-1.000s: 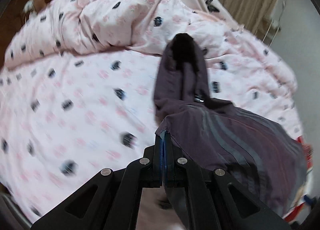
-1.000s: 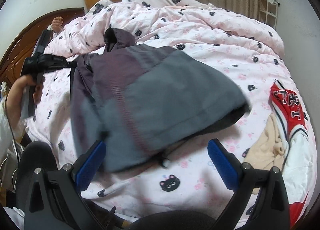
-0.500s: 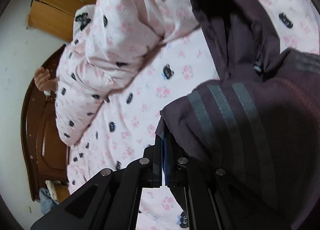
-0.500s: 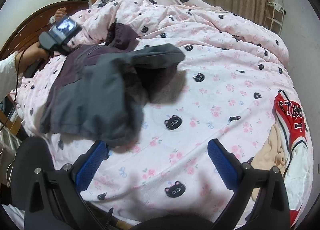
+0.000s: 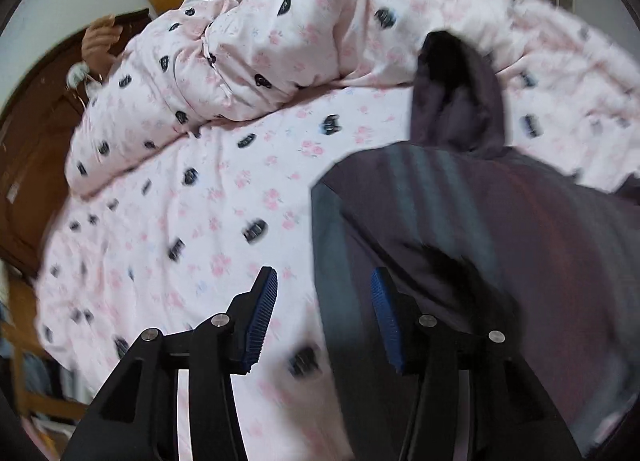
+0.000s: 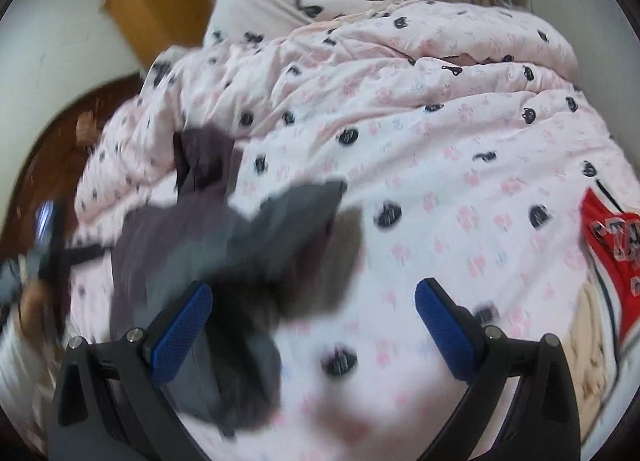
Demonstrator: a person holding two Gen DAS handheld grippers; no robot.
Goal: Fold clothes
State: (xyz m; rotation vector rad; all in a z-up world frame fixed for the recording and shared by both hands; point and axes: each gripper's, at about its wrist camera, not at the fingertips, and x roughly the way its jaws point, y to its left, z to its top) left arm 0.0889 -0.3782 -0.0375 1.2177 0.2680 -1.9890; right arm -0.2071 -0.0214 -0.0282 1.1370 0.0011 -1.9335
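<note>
The dark purple hooded jacket with grey stripes (image 5: 472, 221) lies on the bed with the pink cat-print sheet (image 5: 208, 221), its hood (image 5: 456, 101) pointing toward the bunched pink cat-print duvet (image 5: 256, 49). The left-wrist view shows the left gripper (image 5: 324, 317) with its jaws spread apart and holding nothing, the jacket's edge lying between and beyond the 2 blue pads. The right-wrist view alone shows the right gripper (image 6: 314, 325), jaws spread wide and gripping nothing, above the jacket's grey, rumpled near part (image 6: 240, 261), and at the right edge a red garment with white lettering (image 6: 612, 245) beside a beige cloth (image 6: 592, 345), both cut off by the frame. It also catches the left gripper as a dark smear at far left. Both views are motion-blurred, so the jacket's folds and lower edge are hard to make out.
</note>
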